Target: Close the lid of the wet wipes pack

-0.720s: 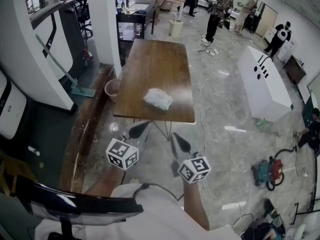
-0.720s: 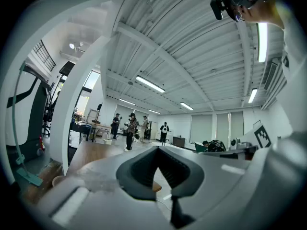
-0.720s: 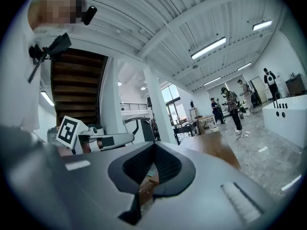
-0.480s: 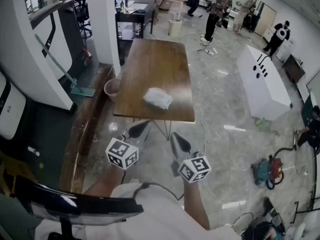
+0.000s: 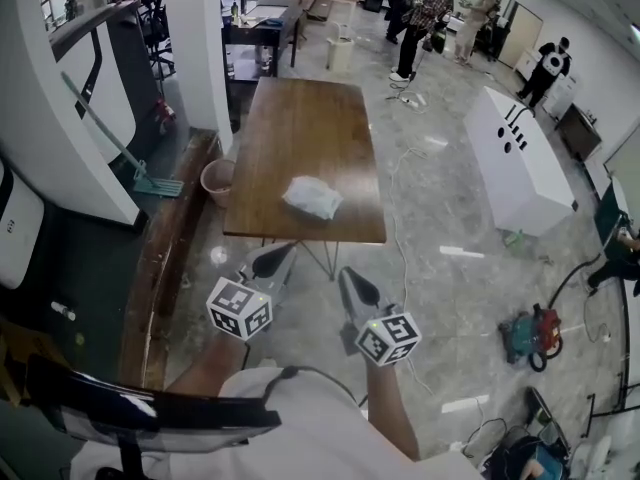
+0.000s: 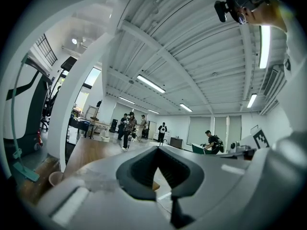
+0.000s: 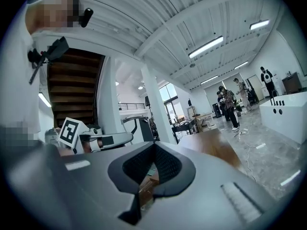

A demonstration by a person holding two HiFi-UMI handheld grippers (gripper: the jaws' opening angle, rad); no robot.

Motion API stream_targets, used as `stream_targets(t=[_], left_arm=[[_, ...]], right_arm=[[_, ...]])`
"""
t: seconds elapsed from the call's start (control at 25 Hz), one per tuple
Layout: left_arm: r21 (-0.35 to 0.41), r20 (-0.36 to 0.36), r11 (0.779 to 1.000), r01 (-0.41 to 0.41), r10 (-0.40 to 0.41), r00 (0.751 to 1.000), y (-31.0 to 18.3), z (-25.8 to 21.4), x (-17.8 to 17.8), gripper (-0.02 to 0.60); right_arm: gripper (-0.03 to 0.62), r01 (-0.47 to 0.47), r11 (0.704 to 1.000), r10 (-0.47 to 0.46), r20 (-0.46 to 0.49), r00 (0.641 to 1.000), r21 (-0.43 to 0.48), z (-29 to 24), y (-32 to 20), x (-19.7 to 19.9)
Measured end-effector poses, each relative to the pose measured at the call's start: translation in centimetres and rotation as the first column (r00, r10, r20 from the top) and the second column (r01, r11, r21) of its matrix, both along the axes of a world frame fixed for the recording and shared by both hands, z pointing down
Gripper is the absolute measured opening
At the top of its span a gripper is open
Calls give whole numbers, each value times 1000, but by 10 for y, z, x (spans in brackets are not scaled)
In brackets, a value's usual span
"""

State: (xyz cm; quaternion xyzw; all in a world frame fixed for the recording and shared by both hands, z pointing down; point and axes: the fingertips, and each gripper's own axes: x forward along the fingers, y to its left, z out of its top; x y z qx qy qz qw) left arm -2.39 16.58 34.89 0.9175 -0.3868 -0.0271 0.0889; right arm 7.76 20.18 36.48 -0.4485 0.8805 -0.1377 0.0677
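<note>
The wet wipes pack [image 5: 312,197], a crumpled whitish packet, lies on the near half of the brown wooden table [image 5: 310,128]; whether its lid stands open is too small to tell. Both grippers hang over the floor in front of the table's near edge, well short of the pack. My left gripper [image 5: 271,259] points at the table with its jaws together and nothing in them. My right gripper [image 5: 351,279] is beside it, also shut and empty. In the left gripper view the gripper [image 6: 160,169] shows closed pads with the table [image 6: 81,152] beyond it. The right gripper [image 7: 152,169] looks the same in its own view.
A pink bucket [image 5: 215,178] and a mop [image 5: 140,173] stand left of the table by a white pillar [image 5: 195,48]. A long white cabinet [image 5: 520,163] is to the right, with a cable and a red-green machine [image 5: 530,333] on the floor. Several people [image 5: 425,8] stand far back.
The head view has shifted a little, so the table sits slightly left in the frame. Both grippers keep their places and stay shut.
</note>
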Motion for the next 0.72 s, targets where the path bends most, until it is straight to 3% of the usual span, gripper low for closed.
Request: stream_targets(t=[0.36,0.72], left_arm=[[2,-10,998,-61,61,998,-3,8,-10,2],[17,-9,999,-50,50,999,-13,9,-47,2]], right_arm=[[8,-29,999,30,4,1000,-20,7,-5,-12],[9,-59,998,59,4,998,-19,7,-12,-42]])
